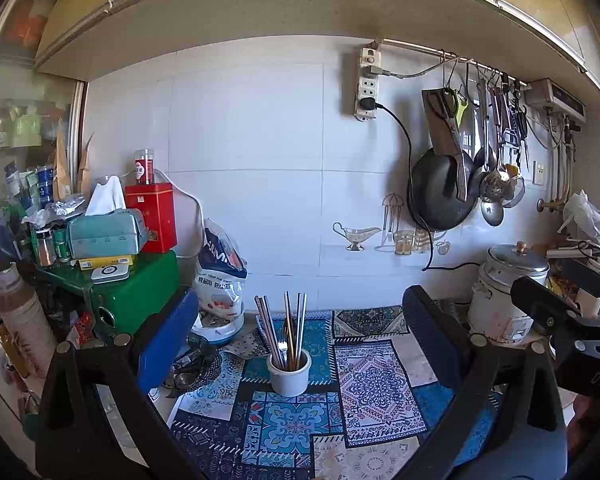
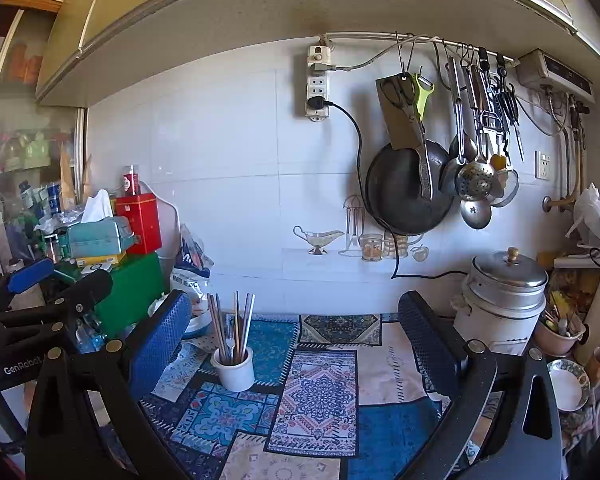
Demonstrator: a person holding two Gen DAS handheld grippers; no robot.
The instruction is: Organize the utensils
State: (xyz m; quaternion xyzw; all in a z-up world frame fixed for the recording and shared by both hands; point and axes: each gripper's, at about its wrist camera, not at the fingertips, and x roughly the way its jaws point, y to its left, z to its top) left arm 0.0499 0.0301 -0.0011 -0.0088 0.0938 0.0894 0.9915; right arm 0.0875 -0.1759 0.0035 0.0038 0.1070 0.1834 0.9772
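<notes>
A white ceramic cup point(image 1: 289, 374) point(image 2: 234, 372) stands upright on a patterned blue mat point(image 1: 376, 392) point(image 2: 320, 392). It holds several chopsticks point(image 1: 268, 328) point(image 2: 217, 330) and a fork point(image 1: 283, 346). My left gripper point(image 1: 300, 294) is open, held above the mat with the cup between and beyond its fingers, nothing in it. My right gripper point(image 2: 294, 297) is also open and empty, with the cup just right of its left finger point(image 2: 160, 340). Each gripper shows in the other's view: the right gripper point(image 1: 544, 276) at the far right, the left gripper point(image 2: 76, 274) at the far left.
A white rice cooker with a metal lid point(image 1: 508, 284) point(image 2: 504, 296) stands right of the mat. A green box point(image 1: 140, 292), a tissue box point(image 1: 106, 232) and a red tin point(image 1: 152, 212) pile up at the left. A wok point(image 2: 408, 188) and ladles hang on the wall. A bowl of utensils point(image 2: 560, 330) and a plate point(image 2: 568, 386) sit far right.
</notes>
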